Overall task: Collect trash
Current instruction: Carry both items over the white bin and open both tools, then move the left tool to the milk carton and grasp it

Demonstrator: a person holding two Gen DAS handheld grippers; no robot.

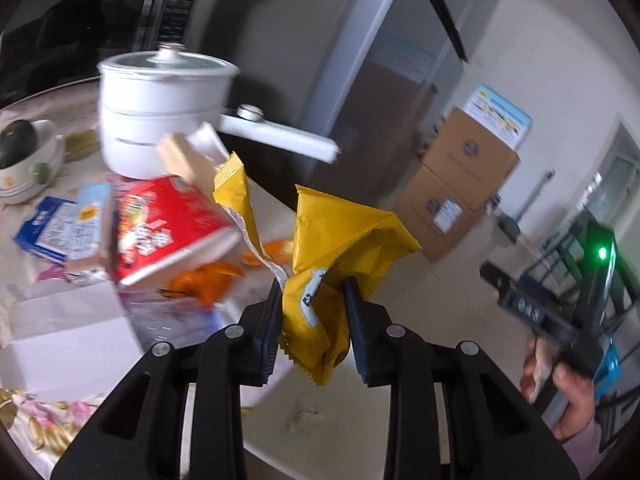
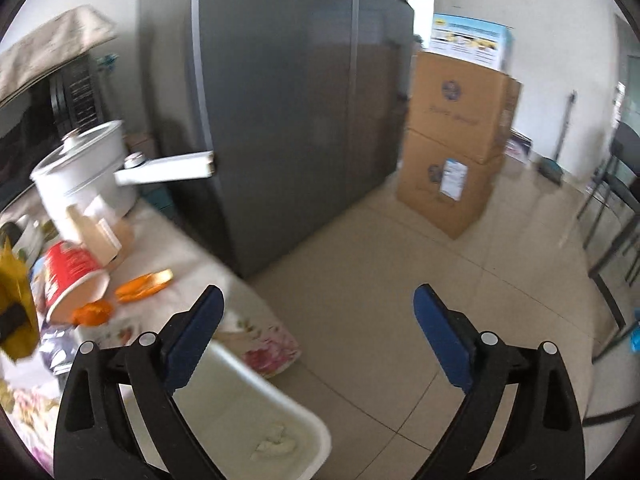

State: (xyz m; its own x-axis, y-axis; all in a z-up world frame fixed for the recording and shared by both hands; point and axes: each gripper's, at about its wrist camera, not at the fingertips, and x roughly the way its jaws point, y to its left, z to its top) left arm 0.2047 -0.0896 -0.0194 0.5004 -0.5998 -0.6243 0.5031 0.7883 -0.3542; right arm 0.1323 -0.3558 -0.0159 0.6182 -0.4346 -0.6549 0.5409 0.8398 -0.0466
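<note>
My left gripper (image 1: 314, 300) is shut on a crumpled yellow snack wrapper (image 1: 332, 248) and holds it above the table edge; the wrapper also shows at the far left of the right wrist view (image 2: 16, 312). My right gripper (image 2: 318, 320) is open and empty, over the floor beside the table corner. More trash lies on the table: a red paper cup (image 1: 168, 228) on its side, orange peel pieces (image 1: 208, 280), a blue and white carton (image 1: 52, 232) and a purple wrapper (image 1: 168, 316). A white bin (image 2: 256, 412) stands below my right gripper, with a crumpled tissue (image 2: 274, 444) inside.
A white electric pot (image 1: 160, 108) with a long handle stands at the table's back. A bowl with an avocado (image 1: 24, 156) sits far left. A grey fridge (image 2: 288, 100), stacked cardboard boxes (image 2: 456, 140) and chairs (image 2: 616, 200) stand on the tiled floor.
</note>
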